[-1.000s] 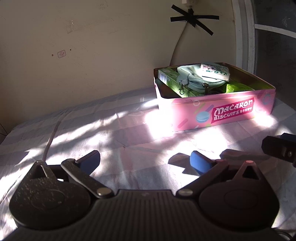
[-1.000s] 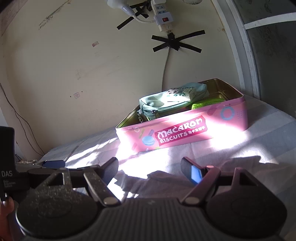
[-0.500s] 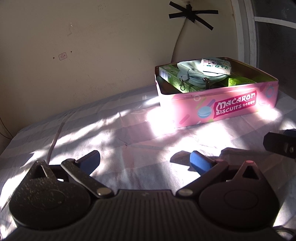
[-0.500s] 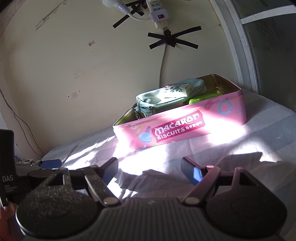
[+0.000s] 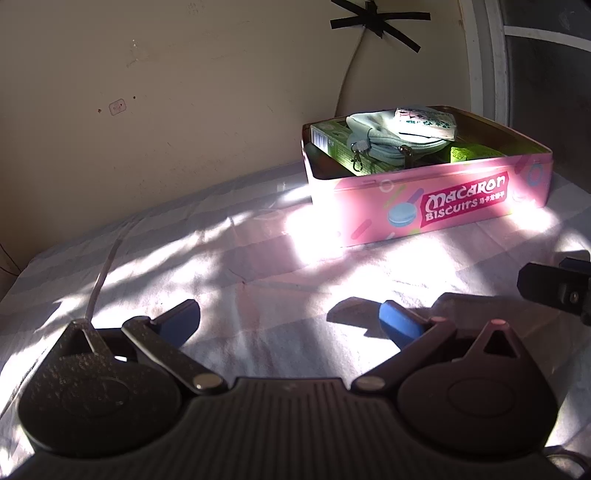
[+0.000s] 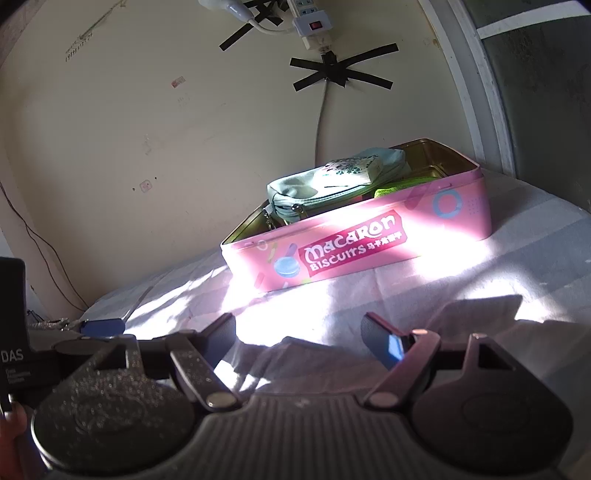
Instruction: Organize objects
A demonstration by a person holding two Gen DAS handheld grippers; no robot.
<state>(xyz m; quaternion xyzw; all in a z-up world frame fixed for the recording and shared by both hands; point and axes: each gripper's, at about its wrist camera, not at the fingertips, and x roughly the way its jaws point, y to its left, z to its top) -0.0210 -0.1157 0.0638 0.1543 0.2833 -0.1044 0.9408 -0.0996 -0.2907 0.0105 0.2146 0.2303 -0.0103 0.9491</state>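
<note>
An open pink "Macaron Biscuits" tin stands on the striped cloth near the wall. Inside it lie a pale green zip pouch, a green box at the left end and a bright green packet. My left gripper hovers open over the cloth, well short of the tin, nothing between its blue pads. My right gripper is open and empty too, in front of the tin. The right gripper's tip shows at the left wrist view's right edge.
The cream wall rises close behind the tin, with a cable taped in black crosses and a power strip. A window frame stands at the right. The left gripper's body and a fingertip fill the right wrist view's left edge.
Both views have tilted slightly, so the tin sits a little lower and to the right in the left wrist view. Both grippers stay open and in place.
</note>
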